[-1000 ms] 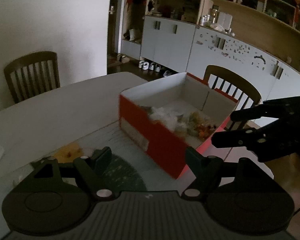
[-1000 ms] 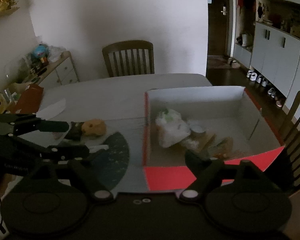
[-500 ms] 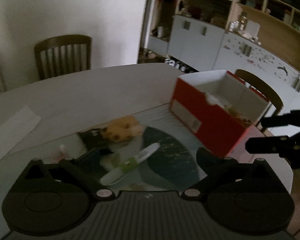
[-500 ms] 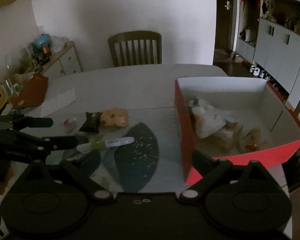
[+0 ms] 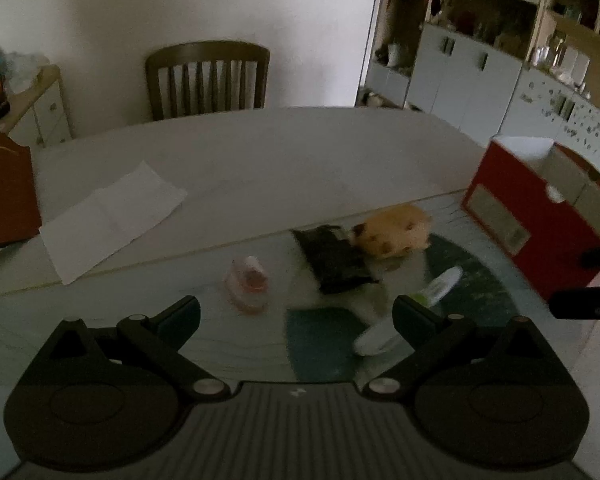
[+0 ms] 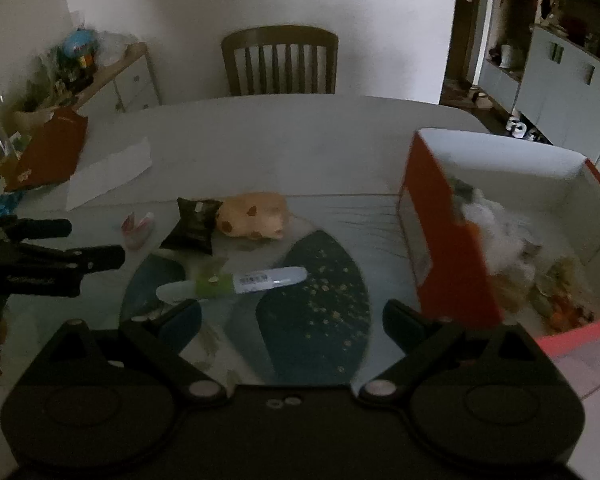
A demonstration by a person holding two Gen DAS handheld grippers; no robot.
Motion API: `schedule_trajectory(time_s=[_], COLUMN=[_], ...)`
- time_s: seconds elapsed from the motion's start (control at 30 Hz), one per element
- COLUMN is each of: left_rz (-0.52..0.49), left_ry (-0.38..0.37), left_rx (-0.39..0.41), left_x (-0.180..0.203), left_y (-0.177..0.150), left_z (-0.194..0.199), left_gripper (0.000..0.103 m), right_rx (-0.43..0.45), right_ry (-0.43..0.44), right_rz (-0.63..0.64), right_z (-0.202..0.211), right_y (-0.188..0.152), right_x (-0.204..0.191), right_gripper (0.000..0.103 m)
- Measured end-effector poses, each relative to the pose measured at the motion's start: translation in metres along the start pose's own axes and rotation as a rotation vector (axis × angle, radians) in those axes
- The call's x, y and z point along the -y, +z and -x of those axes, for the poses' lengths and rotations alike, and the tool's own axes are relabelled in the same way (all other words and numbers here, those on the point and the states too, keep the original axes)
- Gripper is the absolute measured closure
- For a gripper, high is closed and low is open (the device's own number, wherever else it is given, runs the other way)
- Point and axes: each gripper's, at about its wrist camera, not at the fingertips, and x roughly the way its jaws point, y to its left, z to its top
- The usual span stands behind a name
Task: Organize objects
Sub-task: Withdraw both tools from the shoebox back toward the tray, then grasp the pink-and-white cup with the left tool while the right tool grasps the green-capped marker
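Observation:
Loose items lie on the glass table top: a white and green tube (image 6: 236,282), a black packet (image 6: 196,226), a tan spotted soft toy (image 6: 256,214) and a small pink item (image 6: 138,226). The red box (image 6: 448,248) with white inside stands to the right and holds several things. My right gripper (image 6: 294,312) is open and empty, just short of the tube. My left gripper (image 5: 296,312) is open and empty above the glass, the pink item (image 5: 248,282) and black packet (image 5: 332,260) ahead, the tube (image 5: 416,308) by its right finger.
A white sheet of paper (image 5: 112,216) lies on the table at the left, beside an orange bag (image 6: 48,152). A wooden chair (image 6: 280,60) stands at the far side. Cabinets line the right wall. The left gripper (image 6: 94,242) shows at the right wrist view's left edge.
Both grippers swung left, away from the red box and over the loose items, and came lower. Both pairs of jaws stand wider than a second ago.

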Motion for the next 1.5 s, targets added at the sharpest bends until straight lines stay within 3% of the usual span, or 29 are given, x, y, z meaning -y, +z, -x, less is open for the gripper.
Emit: schedule_trajectory(time_s=[0.27, 0.57, 1.1, 1.33, 1.5], left_rz=[-0.047, -0.093, -0.116, -0.104, -0.102], left_ry=[0.077, 0.098, 0.087, 0.086, 0.088], left_rx=[-0.015, -0.032, -0.018, -0.011, -0.006], left_x=[-0.018, -0.021, -0.024, -0.027, -0.026], left_y=[0.009, 0.006, 0.002, 0.003, 0.003], left_z=[-0.034, -0.067, -0.08, -0.085, -0.086], left_gripper=[0.0, 0.0, 0.001, 0.002, 0.011], right_rx=[-0.036, -0.087, -0.163, -0.211, -0.217], right_ry=[-0.025, -0.029, -0.083, -0.079, -0.09], right_rz=[-0.015, -0.034, -0.167, -0.163, -0.116], right_z=[-0.037, -0.072, -0.11, -0.117, -0.115], right_y=[0.012, 0.021, 0.026, 0.024, 0.022], right_x=[-0.013, -0.018, -0.019, -0.026, -0.033], right_gripper=[0.006, 0.007, 0.008, 0.012, 0.019])
